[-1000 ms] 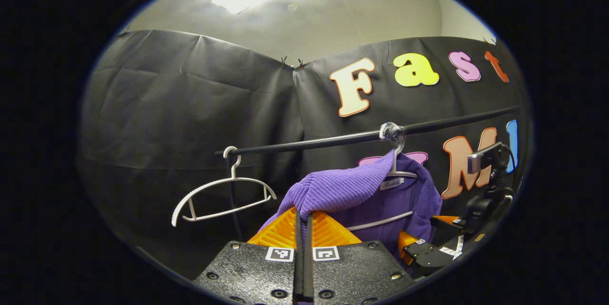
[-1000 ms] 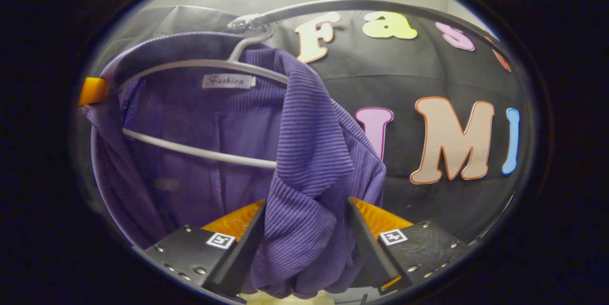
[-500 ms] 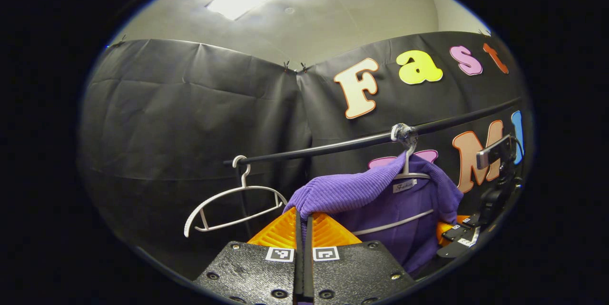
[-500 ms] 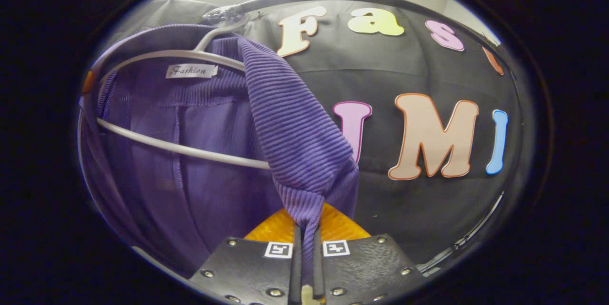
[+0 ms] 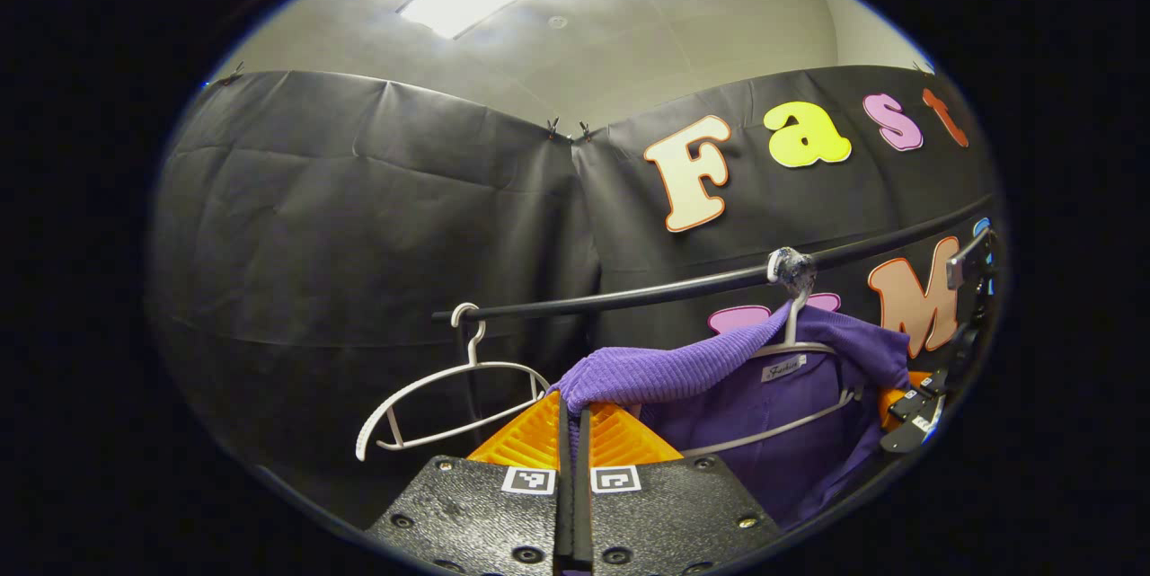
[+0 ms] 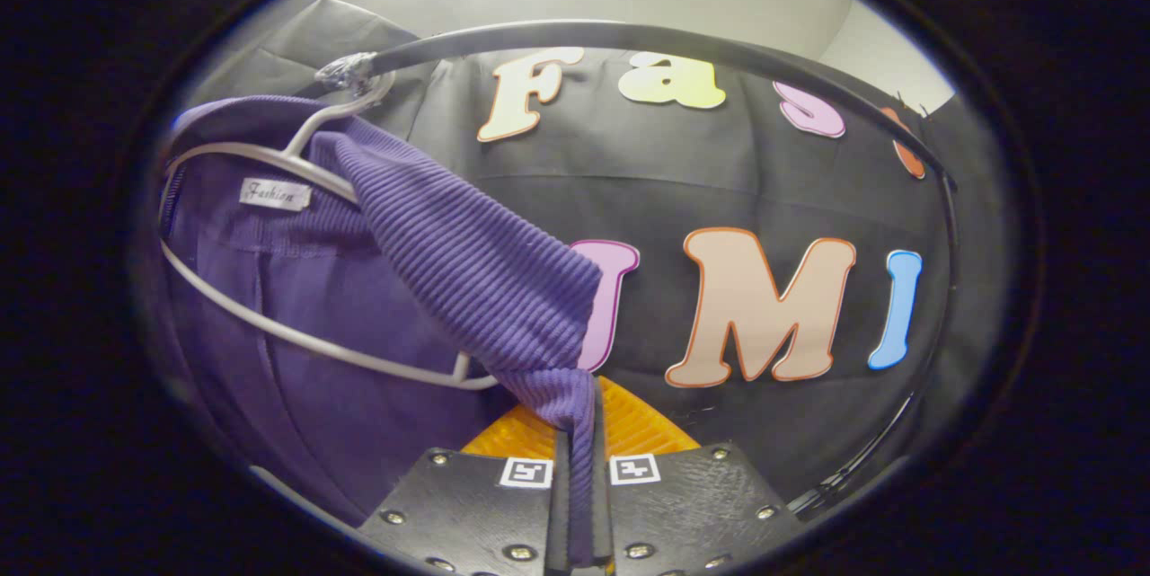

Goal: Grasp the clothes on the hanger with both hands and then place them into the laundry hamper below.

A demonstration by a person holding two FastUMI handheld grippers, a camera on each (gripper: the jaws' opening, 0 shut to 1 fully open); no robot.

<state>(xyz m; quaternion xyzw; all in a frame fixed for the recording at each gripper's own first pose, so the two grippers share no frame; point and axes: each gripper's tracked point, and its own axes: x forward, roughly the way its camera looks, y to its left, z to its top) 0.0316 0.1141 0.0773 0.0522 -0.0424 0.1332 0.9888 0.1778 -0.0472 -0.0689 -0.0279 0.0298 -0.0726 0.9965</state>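
Observation:
A purple ribbed garment (image 5: 683, 369) hangs on a white hanger (image 5: 791, 351) hooked to the black rail (image 5: 647, 293). My left gripper (image 5: 572, 419) is shut on the garment's left shoulder, which stretches out towards me. In the right gripper view the same garment (image 6: 467, 261) drapes off its hanger (image 6: 296, 338), and my right gripper (image 6: 575, 432) is shut on its right shoulder fabric. At the right edge of the left gripper view, the right gripper (image 5: 916, 401) shows beside the garment.
A bare white hanger (image 5: 449, 396) hangs on the rail to the left of the garment. The black rail (image 6: 647, 37) curves overhead in the right gripper view. Black cloth walls close the booth behind, under a lit ceiling.
My right gripper went from open around the fabric to shut on it. Both grippers have since pulled outwards, stretching the garment's shoulders off the hanger ends.

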